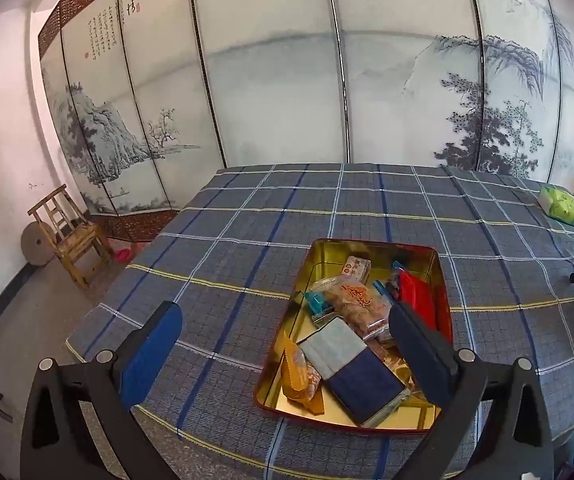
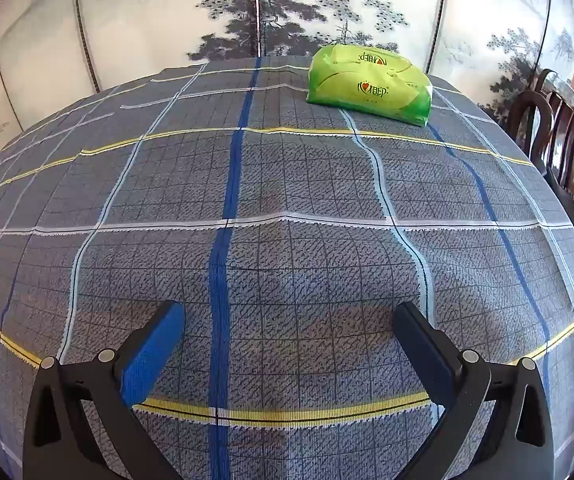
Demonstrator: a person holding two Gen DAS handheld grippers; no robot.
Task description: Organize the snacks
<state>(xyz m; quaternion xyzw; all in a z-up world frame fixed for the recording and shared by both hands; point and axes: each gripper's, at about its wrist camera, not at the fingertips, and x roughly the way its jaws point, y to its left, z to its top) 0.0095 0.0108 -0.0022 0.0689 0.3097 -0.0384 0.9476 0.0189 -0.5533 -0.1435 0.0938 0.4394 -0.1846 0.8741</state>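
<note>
Left tongs [image 1: 285, 330] hanging above the near edge of the tabletop [image 1: 247, 216], jaws spread wide apart, gripping nothing. Pointing down toward a gold-lined tin [image 1: 371, 246] with a red outer rim, sitting on the grey-blue plaid cloth. Right-hand blue pad overlapping the tin's near right part in the left wrist view; contact impossible to tell.

Lying inside the tin, jumbled together: a clear bag of brown snacks with red lettering [image 1: 357, 300] across the middle, a grey and navy packet [image 1: 353, 368] toward the near end, an orange wrapped piece [image 1: 299, 372] leaning along the left wall, a red packet [image 1: 417, 294] against the right wall, a small banded pack [image 1: 357, 268] near the far end.

Right tongs [image 2: 289, 334] hovering over bare plaid cloth [image 2: 311, 184], jaws likewise standing fully apart and holding nothing. Resting well beyond them, near the far edge of the tabletop, a green tissue pack [image 2: 369, 84], lying flat. Same pack showing at the far right corner in the left wrist view [image 1: 561, 204], well apart from the tin.

Standing behind the tabletop, a folding screen [image 1: 271, 72] painted with mountains and pines. Sitting on the floor to the left, a small wooden chair [image 1: 69, 232].
</note>
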